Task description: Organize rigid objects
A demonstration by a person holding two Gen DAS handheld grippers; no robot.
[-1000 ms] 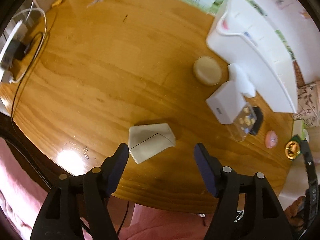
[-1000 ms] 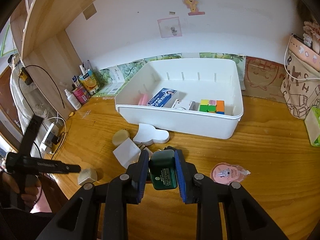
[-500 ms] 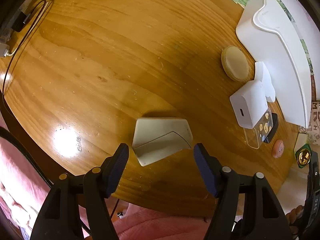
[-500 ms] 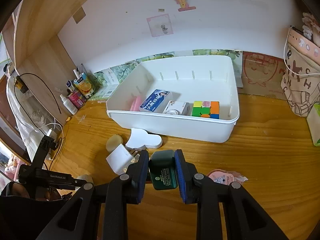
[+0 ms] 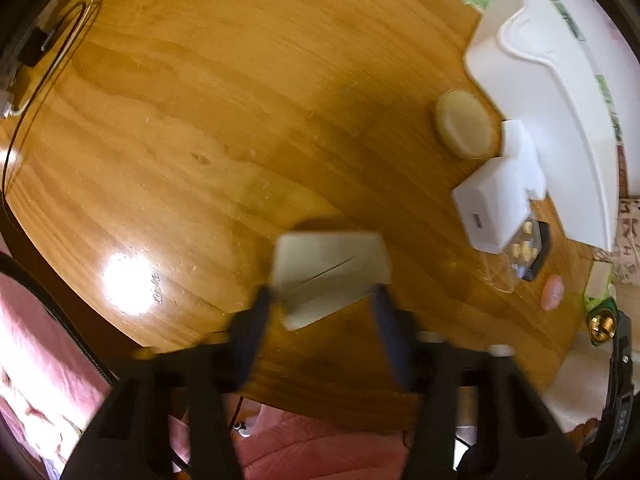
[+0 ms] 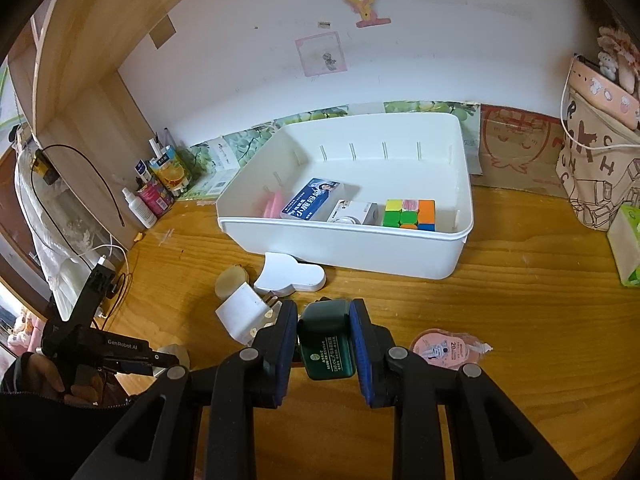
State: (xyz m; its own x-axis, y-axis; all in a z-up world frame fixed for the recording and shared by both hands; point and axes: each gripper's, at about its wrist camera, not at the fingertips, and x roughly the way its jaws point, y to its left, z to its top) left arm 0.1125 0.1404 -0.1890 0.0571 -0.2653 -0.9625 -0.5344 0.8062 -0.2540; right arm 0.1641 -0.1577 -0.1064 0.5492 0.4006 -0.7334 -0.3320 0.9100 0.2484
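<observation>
Wooden desk [image 6: 520, 320] is backed by a white wall, and a white bin [image 6: 460, 240] is set toward its back edge with a puzzle cube [image 6: 408, 214] and small boxes inside. Near the front edge, a cream box [image 5: 330, 276] is seen between the fingers of the left gripper [image 5: 322, 300], whose jaws have just been closing onto its sides. A dark green bottle [image 6: 327, 340] is clamped in the right gripper [image 6: 324, 320], just above the desk's front edge.

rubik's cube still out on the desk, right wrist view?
No. The Rubik's cube already lies inside the white bin, beside a small white box and a blue box.
</observation>
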